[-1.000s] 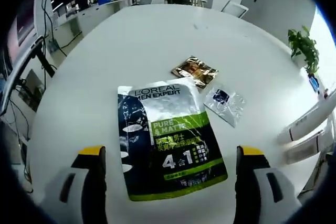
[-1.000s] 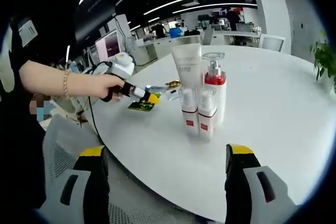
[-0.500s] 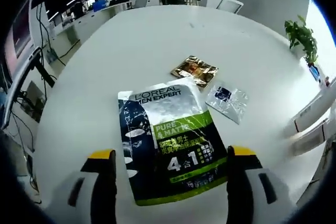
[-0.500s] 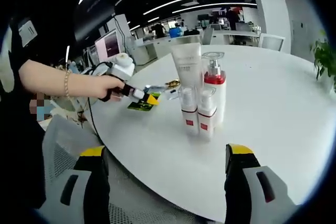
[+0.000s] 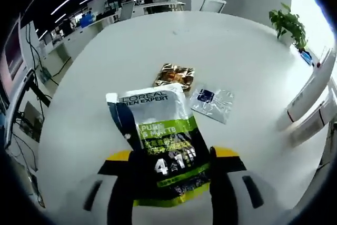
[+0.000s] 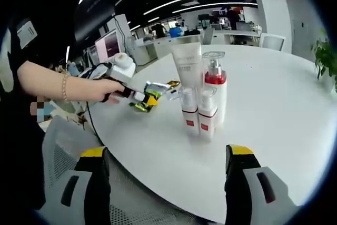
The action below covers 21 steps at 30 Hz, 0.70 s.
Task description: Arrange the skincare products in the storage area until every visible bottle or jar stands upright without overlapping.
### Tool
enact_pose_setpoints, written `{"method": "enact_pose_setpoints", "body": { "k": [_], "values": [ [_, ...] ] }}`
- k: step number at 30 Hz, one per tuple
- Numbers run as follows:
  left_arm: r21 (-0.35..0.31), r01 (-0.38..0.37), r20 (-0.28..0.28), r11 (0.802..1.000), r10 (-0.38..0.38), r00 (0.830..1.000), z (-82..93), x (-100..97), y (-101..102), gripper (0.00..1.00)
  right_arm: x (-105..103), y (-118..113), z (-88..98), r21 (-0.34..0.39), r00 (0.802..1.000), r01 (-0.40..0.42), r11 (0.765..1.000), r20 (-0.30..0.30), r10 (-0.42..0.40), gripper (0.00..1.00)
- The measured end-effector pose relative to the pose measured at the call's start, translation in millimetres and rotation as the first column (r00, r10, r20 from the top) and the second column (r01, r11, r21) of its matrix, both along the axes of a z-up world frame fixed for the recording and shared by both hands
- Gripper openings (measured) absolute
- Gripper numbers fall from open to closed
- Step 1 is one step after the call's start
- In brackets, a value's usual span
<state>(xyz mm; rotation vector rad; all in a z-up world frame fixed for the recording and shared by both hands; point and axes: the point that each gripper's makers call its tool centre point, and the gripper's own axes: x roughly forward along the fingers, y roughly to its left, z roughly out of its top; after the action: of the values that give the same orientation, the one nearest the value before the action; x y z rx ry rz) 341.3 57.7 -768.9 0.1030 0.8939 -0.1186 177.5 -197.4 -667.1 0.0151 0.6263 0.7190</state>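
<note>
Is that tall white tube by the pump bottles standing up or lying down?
Standing. The white tube rises upright from the table, cap down.

a potted plant (image 5: 287, 23) stands at the white table's (image 5: 231, 51) far edge, office desks (image 6: 158, 43) beyond.

Your right gripper (image 6: 164, 169) hangs off the near edge of the white round table (image 6: 263, 130), its jaws spread wide with nothing between them. Ahead, a tall white tube (image 6: 187, 69), a red-collared pump bottle (image 6: 215, 85) and two small bottles (image 6: 197, 110) stand upright, clustered and touching. To their left, your left gripper (image 6: 150, 98), held in your hand (image 6: 102, 89), pinches the green sachet (image 6: 149, 95), tilted up off the table
</note>
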Motion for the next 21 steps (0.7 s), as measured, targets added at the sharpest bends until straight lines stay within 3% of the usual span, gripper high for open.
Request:
{"method": "enact_pose_setpoints", "body": {
  "k": [4, 9, 11, 21],
  "values": [
    [0.010, 0.028, 0.012, 1.000, -0.029, 1.000, 4.6, -3.3, -2, 0.19, 0, -1, 0.1, 0.000, 1.000, 0.002, 1.000, 0.001, -0.002, 0.90],
    [-0.042, 0.005, 0.007, 0.999, -0.004, 1.000, 2.2, -4.9, 1, 0.14, 1, -1, -0.5, -0.004, 1.000, 0.001, 1.000, 0.005, -0.001, 0.90],
    [-0.073, 0.006, 0.039, 0.997, -0.003, 0.999, 3.9, -2.4, 0, 0.12, 1, -1, -0.4, -0.005, 1.000, -0.001, 1.000, 0.004, 0.001, 0.90],
    [-0.141, -0.026, 0.055, 0.990, 0.034, 0.998, 16.3, -18.4, 1, 0.07, 1, 2, 1.8, 0.002, 1.000, -0.007, 1.000, 0.006, 0.007, 0.89]
  ]
}}
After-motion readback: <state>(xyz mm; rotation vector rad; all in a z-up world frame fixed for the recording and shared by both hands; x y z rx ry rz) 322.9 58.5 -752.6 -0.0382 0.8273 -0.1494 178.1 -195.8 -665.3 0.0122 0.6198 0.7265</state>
